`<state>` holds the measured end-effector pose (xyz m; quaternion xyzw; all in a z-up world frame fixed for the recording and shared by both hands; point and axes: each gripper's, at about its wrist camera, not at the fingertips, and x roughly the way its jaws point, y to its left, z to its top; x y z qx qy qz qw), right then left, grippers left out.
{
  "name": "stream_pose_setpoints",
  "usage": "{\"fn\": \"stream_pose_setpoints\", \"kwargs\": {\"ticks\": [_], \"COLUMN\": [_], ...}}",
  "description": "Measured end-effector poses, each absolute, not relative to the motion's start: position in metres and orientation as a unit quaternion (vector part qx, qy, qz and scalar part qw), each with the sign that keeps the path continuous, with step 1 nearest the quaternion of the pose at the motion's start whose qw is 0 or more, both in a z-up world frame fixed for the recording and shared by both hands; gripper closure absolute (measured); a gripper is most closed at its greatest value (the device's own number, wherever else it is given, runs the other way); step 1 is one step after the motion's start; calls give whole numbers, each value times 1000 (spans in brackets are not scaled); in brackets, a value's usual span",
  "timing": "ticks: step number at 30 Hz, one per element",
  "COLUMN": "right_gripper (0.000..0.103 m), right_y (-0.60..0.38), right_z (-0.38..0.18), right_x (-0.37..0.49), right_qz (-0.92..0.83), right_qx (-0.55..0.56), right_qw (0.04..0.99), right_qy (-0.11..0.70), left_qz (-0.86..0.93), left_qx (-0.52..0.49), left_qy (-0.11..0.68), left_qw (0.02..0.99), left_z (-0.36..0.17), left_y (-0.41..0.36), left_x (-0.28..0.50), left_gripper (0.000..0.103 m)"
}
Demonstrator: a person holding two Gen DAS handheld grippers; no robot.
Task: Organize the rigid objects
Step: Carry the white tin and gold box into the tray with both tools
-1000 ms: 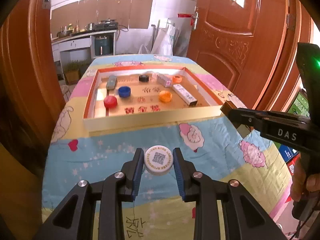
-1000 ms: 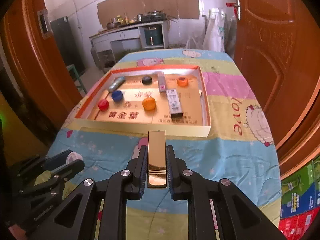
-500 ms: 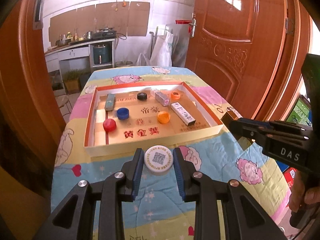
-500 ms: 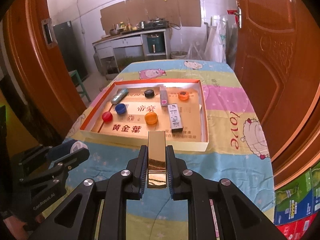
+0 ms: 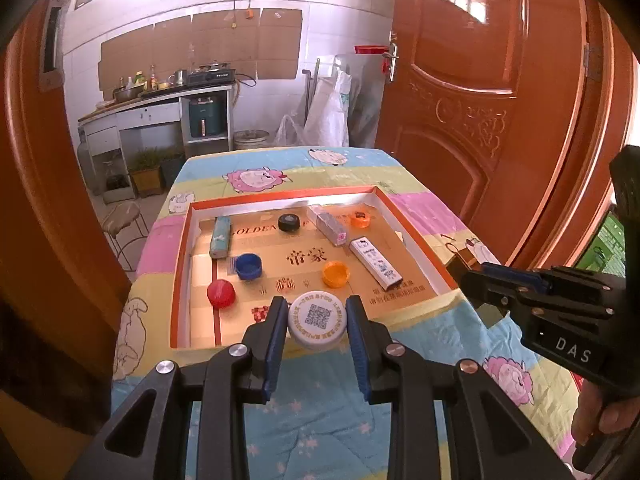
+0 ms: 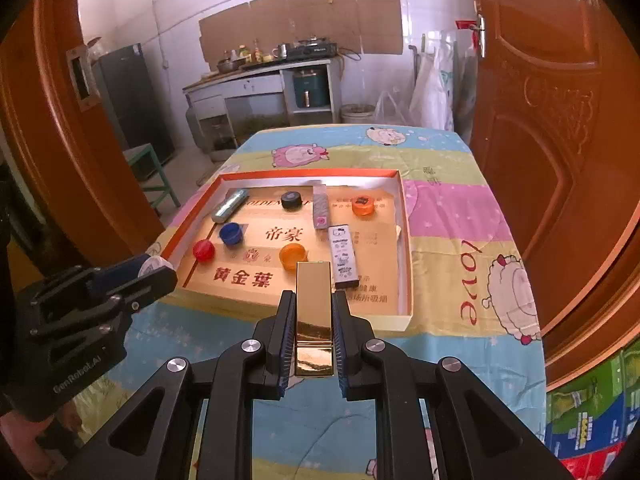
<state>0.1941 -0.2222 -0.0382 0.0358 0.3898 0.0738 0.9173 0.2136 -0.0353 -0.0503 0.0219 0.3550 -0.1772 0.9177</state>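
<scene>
My left gripper (image 5: pixel 318 308) is shut on a white round cap (image 5: pixel 318 321) with a QR code, held above the near wall of the shallow orange-rimmed box (image 5: pixel 182 248). My right gripper (image 6: pixel 314 308) is shut on a shiny gold bar (image 6: pixel 314 312) that stands lengthwise between the pads, just short of the box's near wall (image 6: pixel 280 312). Inside the box lie red (image 5: pixel 221 294), blue (image 5: pixel 249 266), orange (image 5: pixel 336 273) and black (image 5: pixel 289 222) caps and a white carton (image 5: pixel 376 258). Each gripper shows in the other's view: the right gripper (image 5: pixel 464 276) and the left gripper (image 6: pixel 158 270).
The box sits on a table under a cartoon-sheep cloth (image 5: pixel 440 328). Wooden doors flank the table: one door (image 5: pixel 460 100) on the right and a door edge (image 6: pixel 48 120) on the left. A stool (image 6: pixel 154 176) stands left of the table. A hand (image 5: pixel 600 416) grips the right tool.
Both grippers have moved forward and up toward the box, still holding the cap and the gold bar. The box now lies closer below them and more of the kitchen behind shows.
</scene>
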Motion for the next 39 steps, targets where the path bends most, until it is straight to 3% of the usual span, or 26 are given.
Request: {"fn": "stream_pose_setpoints", "kwargs": {"ticks": [39], "right_gripper": [85], "right_y": [-257], "right_z": [-90], "right_x": [329], "right_qz": [70], "right_qx": [29], "right_qw": [899], "right_qy": [432], "left_qz": [-151], "left_qx": [24], "left_qy": [433], "left_qw": [888], "left_z": [-96], "left_y": [-60], "left_x": [357], "left_gripper": [72]}}
